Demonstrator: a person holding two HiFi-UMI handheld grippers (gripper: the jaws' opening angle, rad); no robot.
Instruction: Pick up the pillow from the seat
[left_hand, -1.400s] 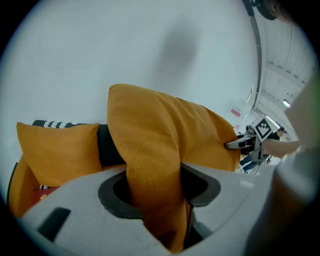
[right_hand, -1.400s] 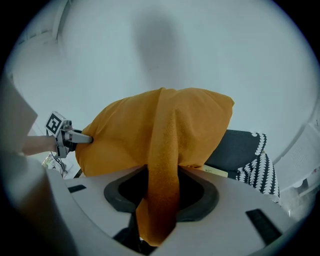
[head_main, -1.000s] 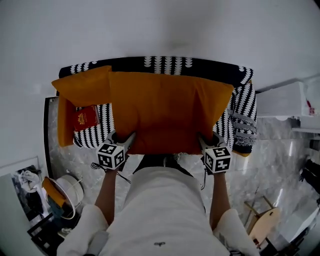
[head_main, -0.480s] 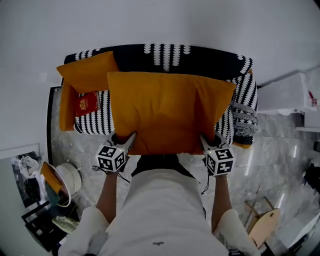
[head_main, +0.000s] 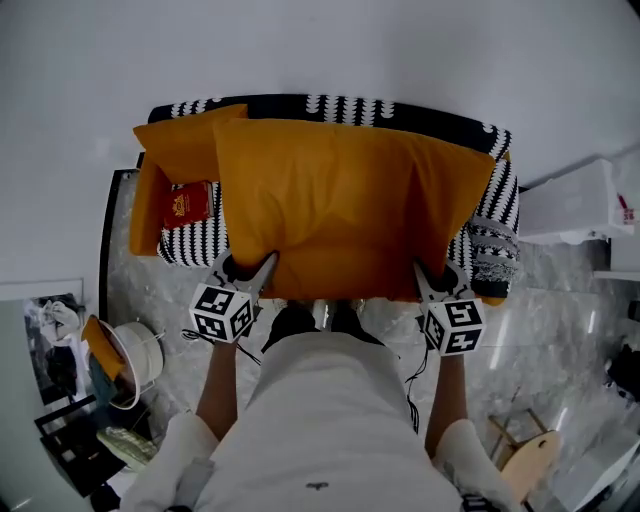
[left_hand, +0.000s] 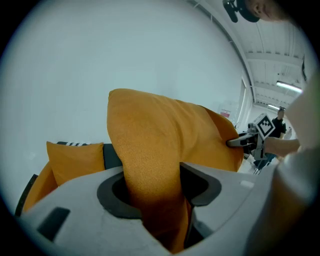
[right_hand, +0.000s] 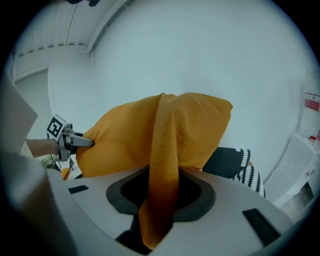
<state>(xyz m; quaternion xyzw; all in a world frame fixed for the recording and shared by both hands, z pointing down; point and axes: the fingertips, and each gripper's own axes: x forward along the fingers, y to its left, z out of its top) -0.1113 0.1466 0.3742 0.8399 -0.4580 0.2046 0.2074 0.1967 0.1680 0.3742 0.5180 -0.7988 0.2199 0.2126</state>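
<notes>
A large orange pillow (head_main: 345, 205) hangs in the air in front of the black-and-white patterned seat (head_main: 200, 235), held by its two near corners. My left gripper (head_main: 250, 272) is shut on the left corner, and the fabric (left_hand: 150, 165) is bunched between its jaws (left_hand: 155, 200). My right gripper (head_main: 428, 280) is shut on the right corner, with a fold of the pillow (right_hand: 165, 130) pinched between its jaws (right_hand: 162, 200). The pillow hides most of the seat cushion.
A second orange pillow (head_main: 180, 150) leans at the seat's left end, with a red packet (head_main: 188, 204) beside it. A white cabinet (head_main: 580, 205) stands at the right. A round white basket (head_main: 135, 360) and a wooden stool (head_main: 525, 455) are on the marble floor.
The large pillow has come up off the seat and now covers more of the backrest. Both grippers rose with it and kept their hold.
</notes>
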